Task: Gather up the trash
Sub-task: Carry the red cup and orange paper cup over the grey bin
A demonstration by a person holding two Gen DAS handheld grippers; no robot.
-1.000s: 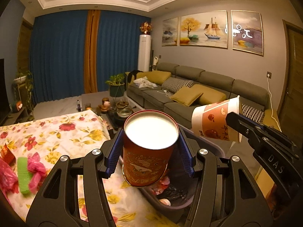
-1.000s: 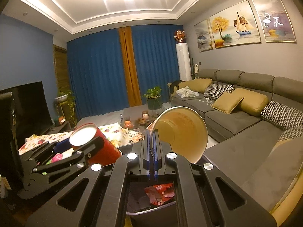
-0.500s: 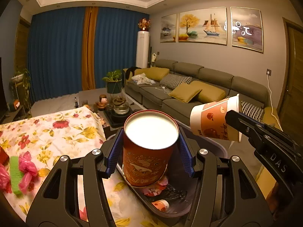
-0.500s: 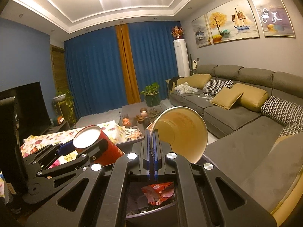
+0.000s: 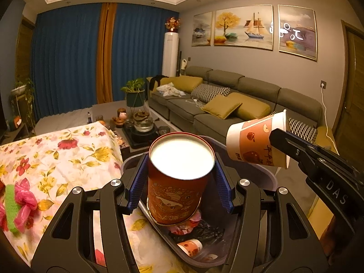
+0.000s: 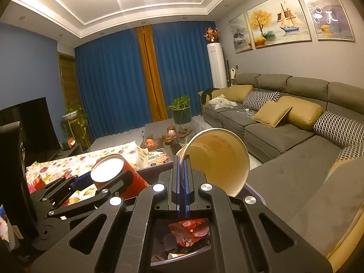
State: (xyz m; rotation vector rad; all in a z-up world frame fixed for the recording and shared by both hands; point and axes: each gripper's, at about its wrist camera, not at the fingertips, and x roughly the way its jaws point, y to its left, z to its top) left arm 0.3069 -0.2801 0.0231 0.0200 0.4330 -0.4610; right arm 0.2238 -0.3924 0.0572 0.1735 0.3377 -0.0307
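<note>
My left gripper (image 5: 179, 182) is shut on a red can with a white lid (image 5: 177, 182) and holds it tilted over the grey trash bin (image 5: 268, 177). The can also shows in the right wrist view (image 6: 113, 175). My right gripper (image 6: 182, 173) is shut on the rim of an empty paper cup (image 6: 220, 159), lying on its side above the bin (image 6: 254, 195). In the left wrist view the cup (image 5: 257, 145) hangs to the right of the can. Wrappers (image 6: 188, 229) and a small cup (image 5: 190, 246) lie in the bin.
A table with a floral cloth (image 5: 56, 154) lies left of the bin, with pink and green trash (image 5: 16, 207) on it. A tea tray (image 5: 141, 127) and a potted plant (image 5: 135, 93) stand beyond. A grey sofa (image 5: 227, 104) runs along the right.
Both grippers have drifted a little over the bin, and more of its inside shows. Their holds on the can and the cup have not changed.
</note>
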